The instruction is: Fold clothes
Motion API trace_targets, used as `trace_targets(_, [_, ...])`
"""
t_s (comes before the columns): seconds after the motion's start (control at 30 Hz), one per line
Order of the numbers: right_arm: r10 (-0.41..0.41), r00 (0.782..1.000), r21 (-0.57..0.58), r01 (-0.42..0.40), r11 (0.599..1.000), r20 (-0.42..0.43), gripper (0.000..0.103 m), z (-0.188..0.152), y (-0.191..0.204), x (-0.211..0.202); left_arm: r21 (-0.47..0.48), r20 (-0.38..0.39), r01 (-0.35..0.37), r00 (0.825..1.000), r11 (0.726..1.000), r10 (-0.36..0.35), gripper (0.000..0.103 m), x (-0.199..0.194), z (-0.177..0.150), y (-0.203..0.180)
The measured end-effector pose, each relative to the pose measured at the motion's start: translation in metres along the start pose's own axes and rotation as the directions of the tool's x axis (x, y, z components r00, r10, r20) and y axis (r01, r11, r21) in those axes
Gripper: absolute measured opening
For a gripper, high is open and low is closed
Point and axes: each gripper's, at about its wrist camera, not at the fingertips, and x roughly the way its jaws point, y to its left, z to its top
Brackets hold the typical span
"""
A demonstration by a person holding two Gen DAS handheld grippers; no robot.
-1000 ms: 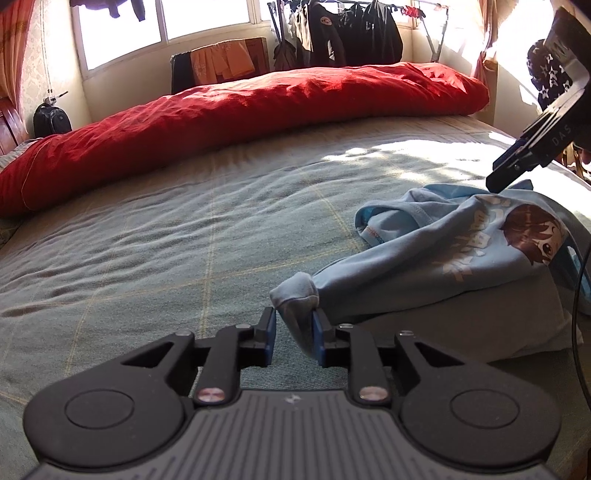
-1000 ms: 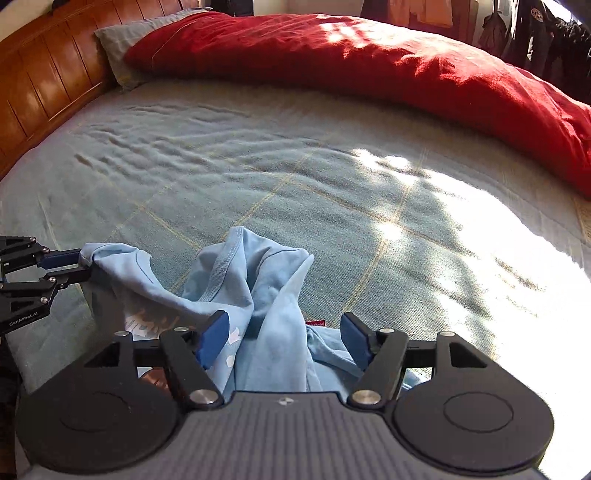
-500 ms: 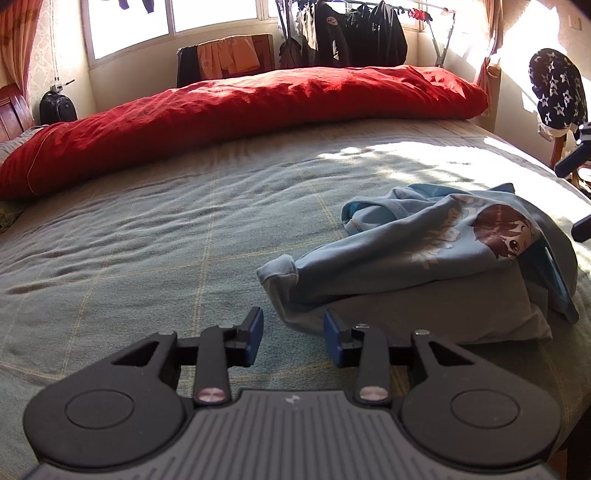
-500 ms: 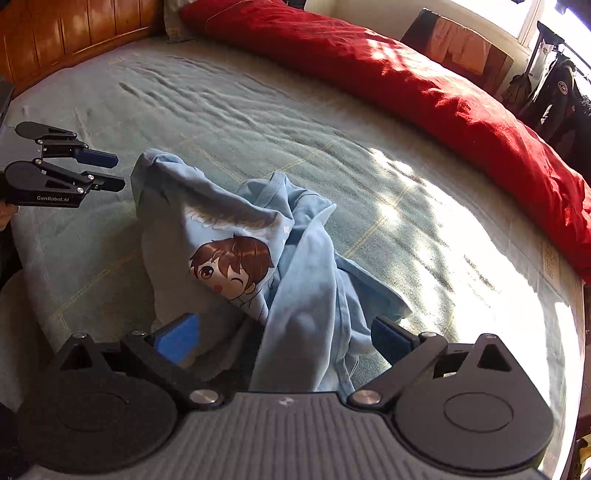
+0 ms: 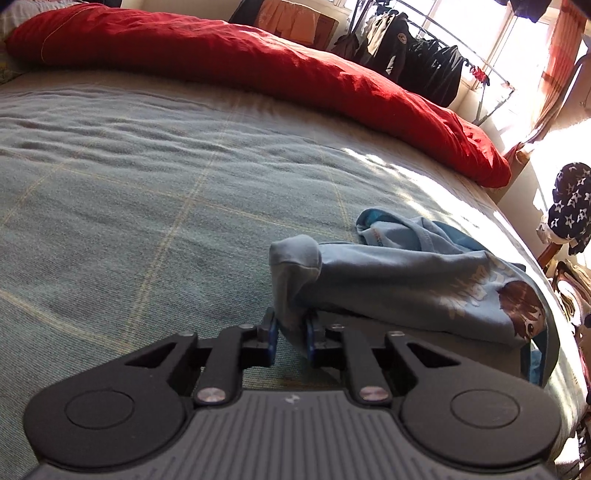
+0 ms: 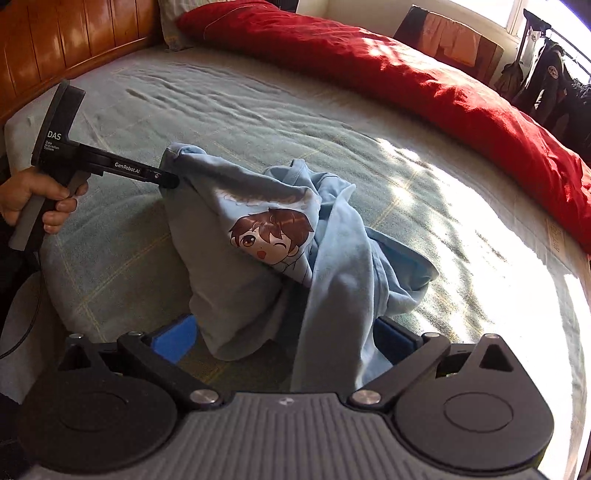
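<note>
The light blue shirt (image 6: 280, 236) lies crumpled on the grey-green bedspread (image 5: 147, 177), near the bed's near edge, cartoon print facing up. The left gripper (image 5: 290, 338) has just closed and now pinches a fold at the shirt's corner between its blue pads; in the right wrist view the same gripper (image 6: 168, 180) meets the shirt's upper left corner, with a hand (image 6: 26, 199) wrapped round its handle. The right gripper (image 6: 284, 339) has just been opening and stands wide, pads clear of the cloth, with the lower part of the shirt lying between them.

Surroundings: a red duvet (image 5: 258, 66) runs along the far side of the bed. A wooden headboard (image 6: 66, 33) stands at the head of the bed. Dark jackets hang on a clothes rack (image 5: 417, 62) by the window. A star-patterned cloth (image 5: 570, 206) sits beyond the bed's right edge.

Visibility: each gripper's body blocks the bedspread directly beneath it. Strong sunlight washes out the bedspread at the right. The shirt's sleeves are buried in folds and cannot be told apart.
</note>
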Motion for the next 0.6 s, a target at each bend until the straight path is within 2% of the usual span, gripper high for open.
trace_targets(0.13, [-0.004,1.0,0.024,0.003,1.0,0.019,0.103,-0.005,-0.001,0.002,0.018,0.052,-0.073,0.996,0.997,0.072,0.001,-0.011,0.014,0.009])
trace_targets(0.23, [-0.015,1.0,0.025,0.014,1.0,0.023,0.103,-0.01,0.0,0.008,0.026,0.082,-0.1,0.992,0.995,0.097,0.001,-0.021,0.035,0.019])
trace_targets(0.43, [0.004,0.999,0.053,-0.006,0.999,0.036,0.103,-0.017,0.003,0.018,0.091,0.104,-0.212,0.974,0.973,0.202,0.001,-0.023,0.067,0.028])
trace_targets(0.53, [-0.004,1.0,0.057,0.002,0.998,0.031,0.103,-0.019,0.003,0.02,0.081,0.103,-0.281,0.957,0.956,0.272,0.001,-0.017,0.083,0.041])
trace_targets(0.6, [-0.015,0.999,0.06,0.012,0.998,0.035,0.103,-0.021,0.002,0.017,0.074,0.105,-0.342,0.937,0.937,0.333,0.001,-0.011,0.095,0.054])
